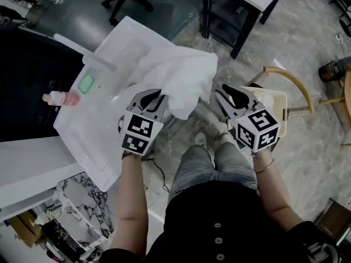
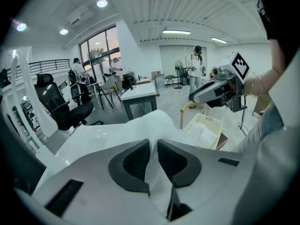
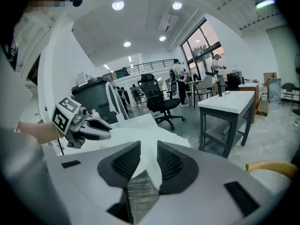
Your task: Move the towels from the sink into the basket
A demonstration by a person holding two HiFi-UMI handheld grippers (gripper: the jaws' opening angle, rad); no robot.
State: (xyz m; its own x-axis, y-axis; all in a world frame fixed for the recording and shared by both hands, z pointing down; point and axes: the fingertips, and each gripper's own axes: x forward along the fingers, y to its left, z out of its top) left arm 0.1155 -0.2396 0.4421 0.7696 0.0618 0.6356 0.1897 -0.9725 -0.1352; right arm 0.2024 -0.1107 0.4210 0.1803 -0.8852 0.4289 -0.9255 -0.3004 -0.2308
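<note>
Left gripper (image 2: 153, 159): clamped on white towel (image 1: 181, 78).
Right gripper (image 3: 149, 162): closed on the same towel's edge.
Towel: held partly over sink (image 1: 82, 133).
Basket (image 2: 206, 118): beneath right gripper.

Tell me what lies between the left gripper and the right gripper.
The white towel, bunched, spans that gap in the head view; the left gripper and right gripper each pinch it, as their own views show.

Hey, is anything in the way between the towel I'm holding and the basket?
Nothing visible blocks it. The towel is pinched by the left gripper and the right gripper, and the open basket stands just beyond the right one.
</note>
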